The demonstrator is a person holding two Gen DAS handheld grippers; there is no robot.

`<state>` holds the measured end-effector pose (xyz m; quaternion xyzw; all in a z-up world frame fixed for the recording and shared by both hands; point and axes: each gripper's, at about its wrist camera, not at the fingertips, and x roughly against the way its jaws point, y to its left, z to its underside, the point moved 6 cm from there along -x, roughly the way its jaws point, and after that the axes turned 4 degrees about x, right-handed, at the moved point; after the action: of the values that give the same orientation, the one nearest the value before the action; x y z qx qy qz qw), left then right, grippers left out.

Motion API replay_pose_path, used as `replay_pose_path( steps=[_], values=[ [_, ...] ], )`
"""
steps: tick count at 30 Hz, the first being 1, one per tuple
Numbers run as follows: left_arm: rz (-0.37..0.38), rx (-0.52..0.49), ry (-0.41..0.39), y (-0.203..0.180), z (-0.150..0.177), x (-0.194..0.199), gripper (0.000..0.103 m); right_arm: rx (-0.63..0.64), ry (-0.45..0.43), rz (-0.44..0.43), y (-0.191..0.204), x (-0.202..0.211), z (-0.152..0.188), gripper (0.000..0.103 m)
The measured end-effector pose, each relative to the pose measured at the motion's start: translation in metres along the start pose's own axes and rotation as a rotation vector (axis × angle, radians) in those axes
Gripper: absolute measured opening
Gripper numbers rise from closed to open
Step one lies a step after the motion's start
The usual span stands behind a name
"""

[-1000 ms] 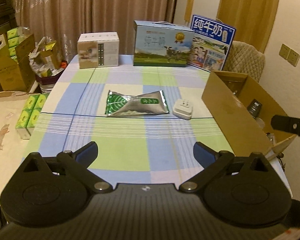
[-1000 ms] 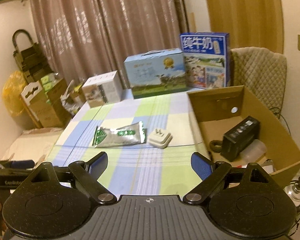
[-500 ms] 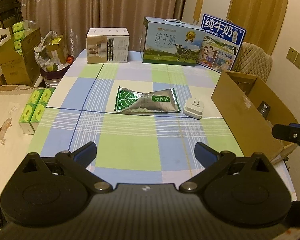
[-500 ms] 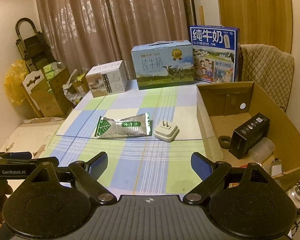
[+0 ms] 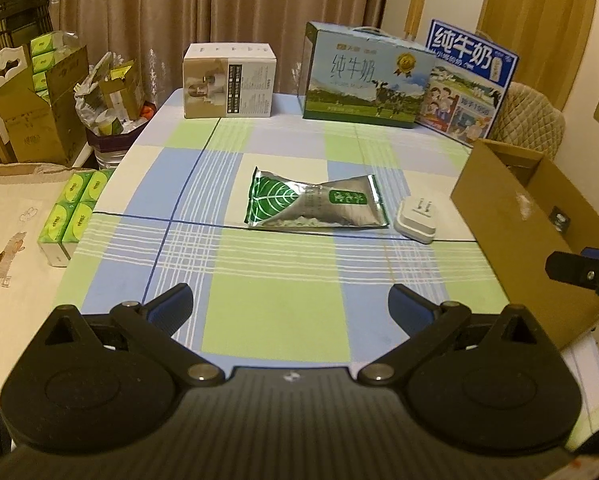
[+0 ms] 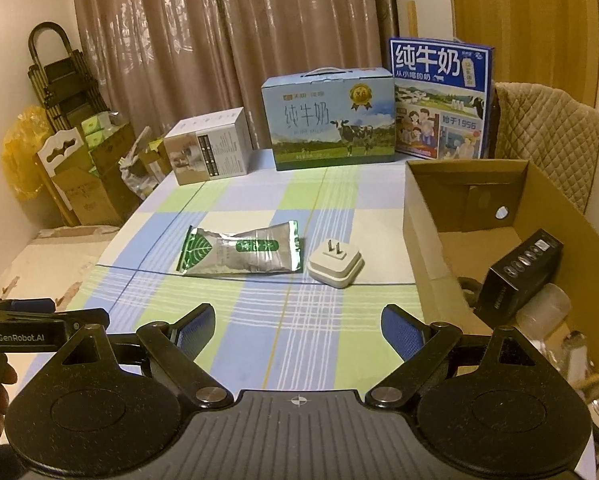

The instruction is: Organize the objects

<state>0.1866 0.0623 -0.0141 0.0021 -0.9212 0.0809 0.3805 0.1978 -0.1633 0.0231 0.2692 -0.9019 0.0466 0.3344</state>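
Both grippers had come forward and lower over the checked tablecloth point(image 5: 283, 304) since a second earlier, bringing the objects closer. Left gripper point(image 5: 290, 306) and right gripper point(image 6: 298, 330) each hung with jaws wide and empty. At mid-table lay a silver-and-green foil pouch point(image 6: 241, 253), with a white plug adapter point(image 6: 336, 265) just right of it; an open cardboard box point(image 6: 427, 216) stood at the right edge.
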Motion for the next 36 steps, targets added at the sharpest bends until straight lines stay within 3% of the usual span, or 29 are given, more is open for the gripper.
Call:
replay_pose_path(
  steps=[9, 15, 21, 28, 36],
  values=[
    [-0.006, -0.038, 0.018, 0.009, -0.016, -0.065, 0.102, 0.017, 0.044, 0.0, -0.009, -0.071, 0.002, 0.087],
    [0.014, -0.155, 0.045, 0.009, -0.025, -0.109, 0.102, 0.069, 0.086, 0.0, -0.015, -0.121, 0.004, 0.087],
    [0.079, -0.357, 0.074, 0.001, -0.037, -0.14, 0.102, 0.245, 0.147, -0.031, -0.015, -0.165, -0.006, 0.087],
    [0.148, -0.646, 0.111, -0.016, -0.055, -0.171, 0.102, 0.587, 0.27, -0.077, -0.011, -0.208, -0.03, 0.087],
    [0.25, -0.802, 0.171, -0.038, -0.074, -0.208, 0.102, 0.83, 0.436, -0.1, -0.016, -0.246, -0.026, 0.087]
  ],
)
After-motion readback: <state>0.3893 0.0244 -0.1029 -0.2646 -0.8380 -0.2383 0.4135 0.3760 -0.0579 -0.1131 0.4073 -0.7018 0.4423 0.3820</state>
